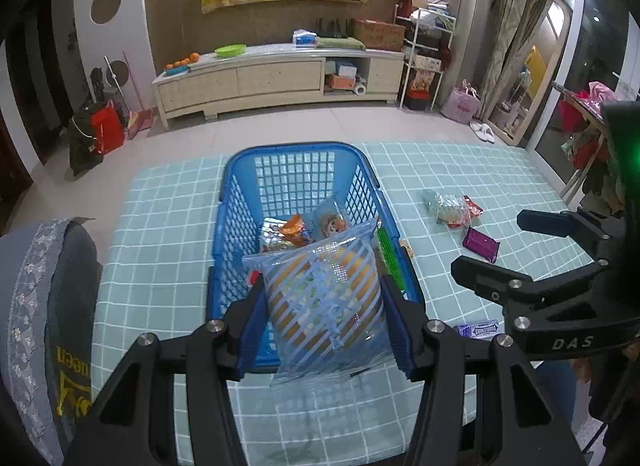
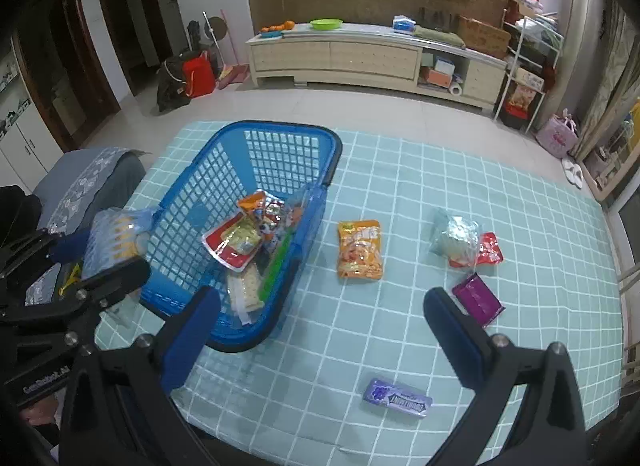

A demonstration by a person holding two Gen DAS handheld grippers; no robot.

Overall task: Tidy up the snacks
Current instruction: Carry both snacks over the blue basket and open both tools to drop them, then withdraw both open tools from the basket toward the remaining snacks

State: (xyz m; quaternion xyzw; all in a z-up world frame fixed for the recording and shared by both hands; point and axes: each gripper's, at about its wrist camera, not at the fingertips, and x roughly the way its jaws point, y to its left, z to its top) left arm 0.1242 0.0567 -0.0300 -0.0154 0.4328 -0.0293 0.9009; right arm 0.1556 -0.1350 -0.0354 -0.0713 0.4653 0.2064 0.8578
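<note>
Fingers of my left gripper (image 1: 326, 318) pinch a striped bag (image 1: 326, 294) upright over the basket (image 1: 240, 193); right fingers (image 2: 316, 330) gape empty. Only the right view shows the orange packet (image 2: 359, 250).

The striped snack bag (image 1: 326, 298) sits between the left gripper's (image 1: 325, 322) fingers, over the near end of the basket (image 1: 236, 201), with other packets lying in the basket beyond it. Ahead of the right gripper (image 2: 320, 330), whose fingers stand wide apart, the noodle packet (image 2: 359, 249) lies on the tablecloth (image 2: 400, 185) just right of the basket. The flat wrapped bar (image 2: 478, 298) lies just beyond its right finger, with a clear bag (image 2: 456, 240) farther on, while the gum pack (image 2: 398, 398) lies between the fingers, near their base.
</note>
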